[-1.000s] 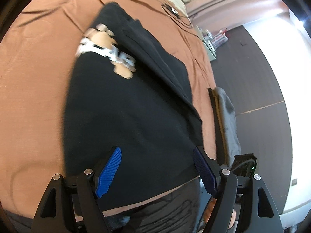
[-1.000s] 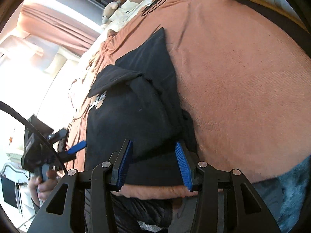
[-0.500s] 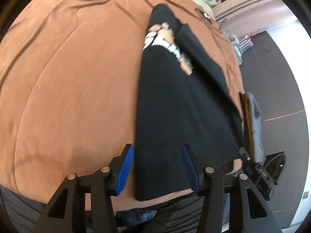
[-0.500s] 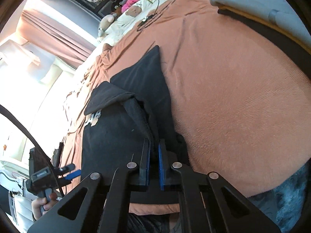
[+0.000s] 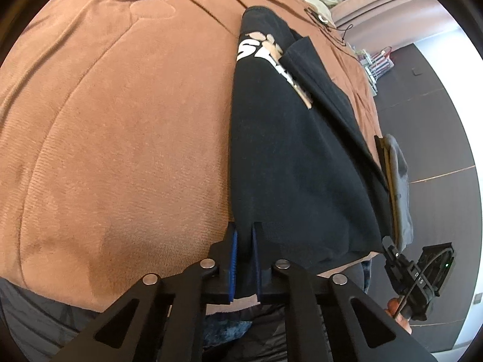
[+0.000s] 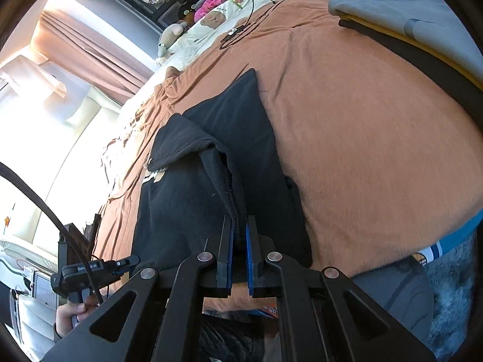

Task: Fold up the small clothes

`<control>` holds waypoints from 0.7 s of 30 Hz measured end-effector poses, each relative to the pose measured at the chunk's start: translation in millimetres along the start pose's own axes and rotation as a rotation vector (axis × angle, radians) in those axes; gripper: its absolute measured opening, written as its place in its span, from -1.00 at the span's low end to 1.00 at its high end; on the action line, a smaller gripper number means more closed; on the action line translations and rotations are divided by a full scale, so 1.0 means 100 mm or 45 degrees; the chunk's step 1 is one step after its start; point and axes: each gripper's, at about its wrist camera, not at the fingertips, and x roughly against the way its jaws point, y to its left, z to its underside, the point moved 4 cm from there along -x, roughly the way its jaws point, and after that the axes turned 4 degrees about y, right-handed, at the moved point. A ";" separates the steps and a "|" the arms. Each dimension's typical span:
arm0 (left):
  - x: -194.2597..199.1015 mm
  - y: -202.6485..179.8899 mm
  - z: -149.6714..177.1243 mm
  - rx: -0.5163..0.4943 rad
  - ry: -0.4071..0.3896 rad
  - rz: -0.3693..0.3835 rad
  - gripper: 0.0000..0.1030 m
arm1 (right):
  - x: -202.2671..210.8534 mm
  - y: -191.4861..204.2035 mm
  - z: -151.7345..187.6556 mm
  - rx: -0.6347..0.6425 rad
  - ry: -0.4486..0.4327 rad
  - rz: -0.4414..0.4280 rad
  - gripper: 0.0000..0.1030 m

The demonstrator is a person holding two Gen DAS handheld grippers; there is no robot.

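I am seeing the black garment [image 5: 289, 157] lying partly folded on the brown blanket [image 5: 120, 138]. My left gripper [image 5: 244, 235], whose jaws have just been closing, is pinching the near hem at its left corner. My right gripper [image 6: 239, 232] is pinching a bunched fold at the near right edge, lifting it clear of the blanket.

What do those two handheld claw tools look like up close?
Each is matte black. The left gripper and right gripper have angular arms with triangular cut-outs, silver round pivot pins and blue ribbed pads. A black cable trails from the left one, which carries white lettering.
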 end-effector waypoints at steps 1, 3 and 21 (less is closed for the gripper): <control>0.01 0.00 0.00 -0.009 -0.003 -0.002 -0.85 | 0.02 0.01 0.01 0.000 -0.001 0.001 -0.94; 0.04 0.00 -0.01 -0.015 -0.004 -0.006 -0.85 | 0.05 0.02 0.02 -0.001 -0.004 -0.003 -0.94; 0.09 -0.01 -0.03 -0.065 0.036 -0.013 -0.76 | -0.07 -0.14 0.00 -0.011 0.024 0.120 -0.94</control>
